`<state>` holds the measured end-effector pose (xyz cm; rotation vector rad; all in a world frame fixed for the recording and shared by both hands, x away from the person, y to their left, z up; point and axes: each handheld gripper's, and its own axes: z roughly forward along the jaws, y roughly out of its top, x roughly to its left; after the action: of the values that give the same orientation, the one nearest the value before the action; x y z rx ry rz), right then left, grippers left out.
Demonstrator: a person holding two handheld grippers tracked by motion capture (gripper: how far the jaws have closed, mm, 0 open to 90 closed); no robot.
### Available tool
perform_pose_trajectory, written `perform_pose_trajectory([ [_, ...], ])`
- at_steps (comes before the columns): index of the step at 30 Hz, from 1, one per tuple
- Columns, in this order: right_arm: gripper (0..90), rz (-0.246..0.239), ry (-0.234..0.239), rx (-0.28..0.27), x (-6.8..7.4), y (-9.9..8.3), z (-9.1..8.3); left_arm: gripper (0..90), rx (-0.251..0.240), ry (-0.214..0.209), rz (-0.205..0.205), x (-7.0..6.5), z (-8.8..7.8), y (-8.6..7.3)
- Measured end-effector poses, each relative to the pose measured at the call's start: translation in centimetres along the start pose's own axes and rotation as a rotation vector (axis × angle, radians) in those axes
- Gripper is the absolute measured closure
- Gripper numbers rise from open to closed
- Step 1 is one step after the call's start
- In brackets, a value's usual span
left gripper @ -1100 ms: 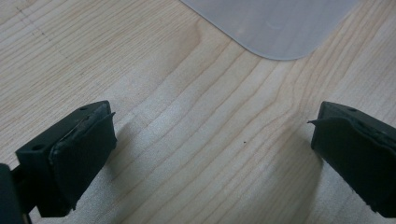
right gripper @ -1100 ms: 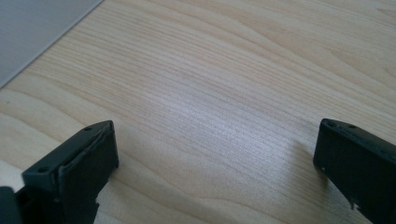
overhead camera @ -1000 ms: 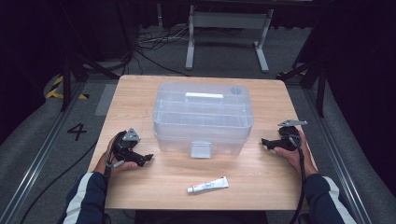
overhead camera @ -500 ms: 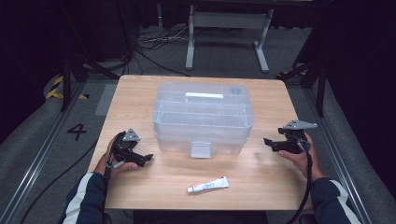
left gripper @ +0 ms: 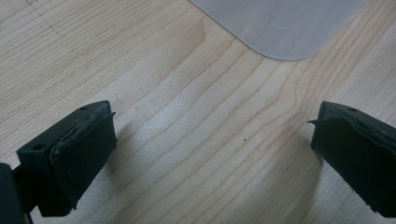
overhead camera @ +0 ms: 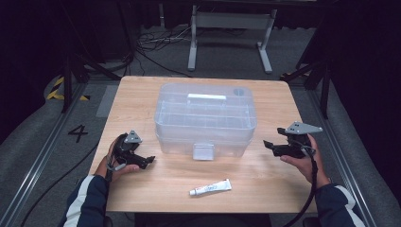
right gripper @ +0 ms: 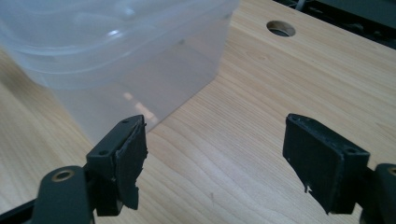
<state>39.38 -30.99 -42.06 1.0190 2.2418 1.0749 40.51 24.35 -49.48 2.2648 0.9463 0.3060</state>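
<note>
Raised off the counter's (overhead camera: 142, 94) right edge, right claw (overhead camera: 270, 145) (empty, wide, just narrowing slightly) should be squared to the clear box (overhead camera: 205, 118), left claw (overhead camera: 149, 161) kept wide.

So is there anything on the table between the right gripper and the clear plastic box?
Nothing visible. The right gripper, jaws open and empty, faces the clear plastic box across bare wooden table. The small tube lies nearer the person, off that line.

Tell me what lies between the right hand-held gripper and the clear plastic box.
Nothing but bare wooden table lies between the right hand-held gripper and the clear plastic box, in the high view.
</note>
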Motion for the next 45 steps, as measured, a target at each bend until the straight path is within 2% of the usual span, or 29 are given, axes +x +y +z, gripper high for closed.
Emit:
perform_pose_trajectory([
  [7, 25.5, -0.037, 0.022, -0.045, 1.4, 0.9, -1.0, 0.3, 0.000, 0.001, 0.002, 0.0, 0.0, 0.0],
  [13, 25.5, -0.059, 0.038, -0.062, 2.3, 1.5, -1.5, 0.2, 0.000, 0.001, 0.001, 0.0, 0.0, 0.0],
  [20, 25.9, -0.069, 0.054, -0.082, 2.8, 2.0, -1.9, 0.2, 0.000, 0.001, 0.001, 0.0, 0.0, 0.0],
  [26, 26.7, -0.098, 0.057, -0.106, 2.9, 2.9, -2.5, 0.4, -0.001, 0.006, 0.001, 0.0, 0.0, 0.0],
  [29, 28.0, -0.114, 0.060, -0.139, 3.1, 4.2, -3.4, 0.4, 0.000, 0.009, 0.001, 0.0, 0.0, 0.0],
  [36, 29.6, -0.154, 0.060, -0.161, 3.5, 6.2, -4.2, 0.4, 0.002, 0.013, -0.009, -0.1, -0.1, 0.0],
  [40, 29.8, -0.172, 0.069, -0.169, 3.7, 7.6, -4.3, 0.3, 0.002, 0.013, -0.009, -0.1, -0.1, 0.0],
  [41, 29.9, -0.187, 0.070, -0.170, 3.8, 8.4, -4.1, 0.4, 0.002, 0.013, -0.009, -0.1, -0.1, 0.0],
  [45, 29.9, -0.204, 0.083, -0.169, 4.0, 9.3, -3.8, 0.4, 0.002, 0.013, -0.009, -0.1, -0.1, 0.0],
])
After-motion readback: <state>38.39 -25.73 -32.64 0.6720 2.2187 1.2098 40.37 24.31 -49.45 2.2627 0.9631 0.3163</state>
